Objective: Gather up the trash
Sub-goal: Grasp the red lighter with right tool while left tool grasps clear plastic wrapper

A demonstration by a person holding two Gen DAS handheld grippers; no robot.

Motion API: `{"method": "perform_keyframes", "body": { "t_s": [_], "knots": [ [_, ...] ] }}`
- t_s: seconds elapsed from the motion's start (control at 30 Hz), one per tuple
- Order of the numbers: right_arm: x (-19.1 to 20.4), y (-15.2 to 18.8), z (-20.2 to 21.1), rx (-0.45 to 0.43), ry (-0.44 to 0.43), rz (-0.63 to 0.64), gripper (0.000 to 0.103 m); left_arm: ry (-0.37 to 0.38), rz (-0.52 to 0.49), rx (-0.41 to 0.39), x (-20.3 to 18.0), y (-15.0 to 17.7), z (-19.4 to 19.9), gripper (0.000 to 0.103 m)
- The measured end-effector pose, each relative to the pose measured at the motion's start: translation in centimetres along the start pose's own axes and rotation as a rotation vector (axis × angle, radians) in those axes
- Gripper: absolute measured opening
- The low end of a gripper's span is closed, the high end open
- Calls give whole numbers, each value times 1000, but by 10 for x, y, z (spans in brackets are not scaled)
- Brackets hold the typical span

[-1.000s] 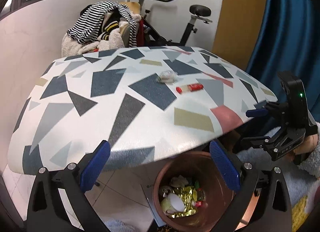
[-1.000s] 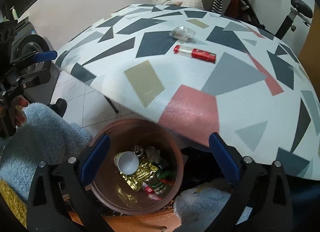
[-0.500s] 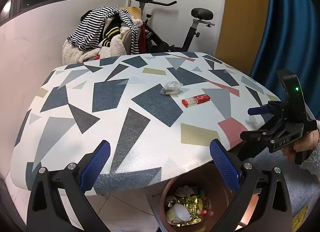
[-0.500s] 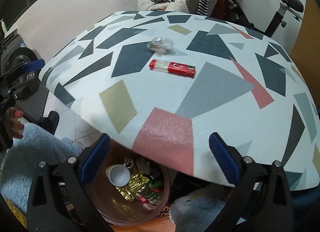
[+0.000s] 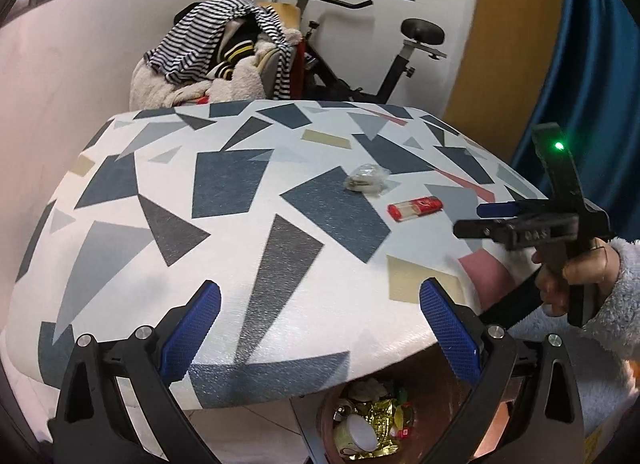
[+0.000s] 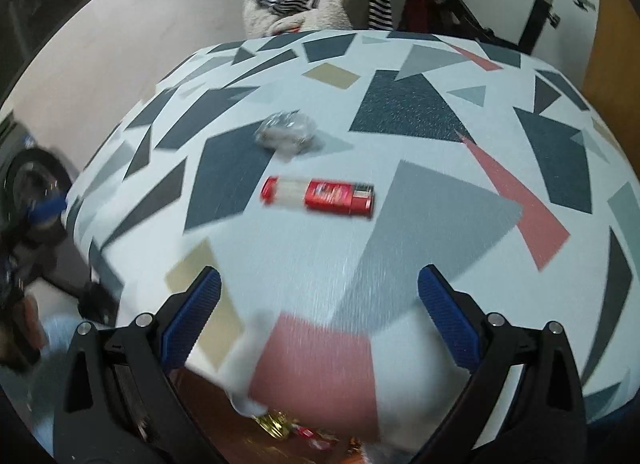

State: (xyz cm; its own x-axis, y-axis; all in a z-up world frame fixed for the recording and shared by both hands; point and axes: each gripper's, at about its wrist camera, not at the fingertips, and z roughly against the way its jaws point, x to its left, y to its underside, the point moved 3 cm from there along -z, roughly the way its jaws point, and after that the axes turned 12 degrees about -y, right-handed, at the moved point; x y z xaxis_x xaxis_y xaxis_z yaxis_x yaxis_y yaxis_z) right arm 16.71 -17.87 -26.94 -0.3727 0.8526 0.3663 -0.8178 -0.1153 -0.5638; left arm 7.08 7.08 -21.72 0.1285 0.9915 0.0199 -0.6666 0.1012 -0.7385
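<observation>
Left wrist view: my left tongs (image 5: 320,328) hang wide and empty over the near edge of the tabletop (image 5: 224,224). Two bits of trash lie on the far right part of it: a crumpled clear wrapper (image 5: 366,180) and, just to its near right, a red packet (image 5: 415,209). My right tongs (image 5: 486,218) show from the side at the right edge, level with the packet and near it; from this angle I cannot tell how wide they stand. Below the near edge sits the brown bin (image 5: 496,420), part hidden by the tabletop, with gold foil and a cup already in it.

Right wrist view: my right tongs (image 6: 319,308) are wide and empty, pointing across the tabletop (image 6: 420,224) at the red packet (image 6: 318,197), which lies crosswise ahead, apart from the pads. The wrapper (image 6: 286,132) lies just beyond it, slightly left. A sliver of the bin (image 6: 208,416) shows under the near edge. The picture is blurred.

I judge this the reach for the next piece, most likely the packet. The next move calls for carrying the right tongs forward and down until the pads straddle the packet across its narrow width, then closing and bringing it to the bin.
</observation>
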Motion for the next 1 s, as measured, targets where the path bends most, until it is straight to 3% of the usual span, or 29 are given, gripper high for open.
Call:
{"method": "perform_keyframes", "body": {
  "t_s": [0.27,0.47,0.57,0.7,1.0],
  "knots": [
    [2,-31,-44,23,99,-71,97,-15,12,18,13,-1,-18,97],
    [11,-37,-63,59,230,8,97,-11,26,31,19,-3,-27,97],
    [17,-37,-62,70,202,70,84,5,23,34,16,-7,-30,97],
    [10,-34,-49,59,145,103,84,48,22,50,4,-19,-41,97],
    [-16,-16,5,0,132,140,84,148,-82,91,-60,-67,-101,74]
  ]
}}
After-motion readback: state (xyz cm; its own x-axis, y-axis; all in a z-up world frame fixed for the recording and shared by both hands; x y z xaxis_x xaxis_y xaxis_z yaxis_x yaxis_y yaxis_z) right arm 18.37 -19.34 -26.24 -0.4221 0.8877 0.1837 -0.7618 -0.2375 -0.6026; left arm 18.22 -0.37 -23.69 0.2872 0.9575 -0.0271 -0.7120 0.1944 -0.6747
